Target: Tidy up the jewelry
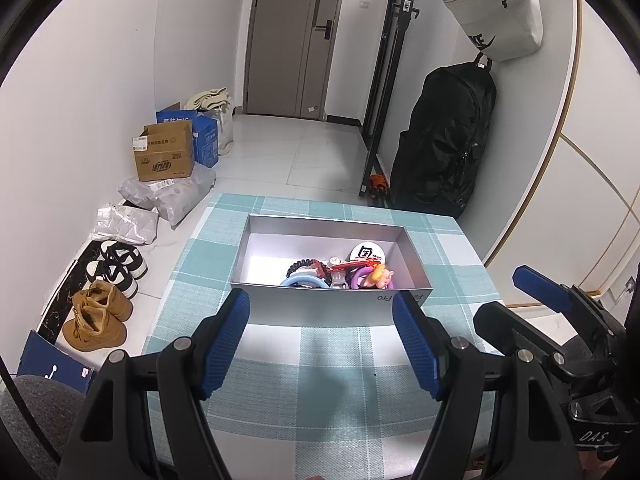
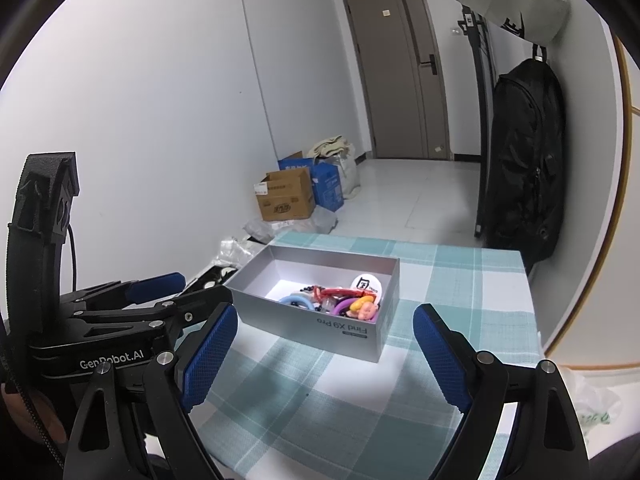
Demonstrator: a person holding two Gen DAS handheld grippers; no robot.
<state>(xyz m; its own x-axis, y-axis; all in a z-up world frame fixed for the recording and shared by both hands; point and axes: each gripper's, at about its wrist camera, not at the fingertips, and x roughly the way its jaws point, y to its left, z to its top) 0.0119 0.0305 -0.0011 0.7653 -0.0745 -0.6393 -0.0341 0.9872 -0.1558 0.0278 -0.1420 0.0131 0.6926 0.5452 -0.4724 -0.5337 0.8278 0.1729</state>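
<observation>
Nearest the lens, the left gripper (image 1: 322, 340) holds its two blue ribbed fingers (image 1: 224, 344) spread wide with nothing between them, hovering over bare cloth just short of the box's near wall. Beside it, the right gripper (image 2: 324, 360) is likewise spread wide and holds nothing, its two fingers (image 2: 440, 364) framing the box's near corner. Both hang above the counter (image 1: 332, 400), which is covered in a woven teal-and-white checked cloth with open room on every side of the box; its far edge drops to pale floor tiles. One open rectangular silver cardboard box (image 1: 320, 304), smooth-walled, with "Find X9 Pro" printed on its near side, sits mid-counter. Inside, heaped in the right half, lies the tangled jewelry pile (image 1: 340, 274): a light-blue ring, a purple ring, a red clip, dark beads, a pink-and-yellow figure and a white round badge; the box's left half shows bare white floor
</observation>
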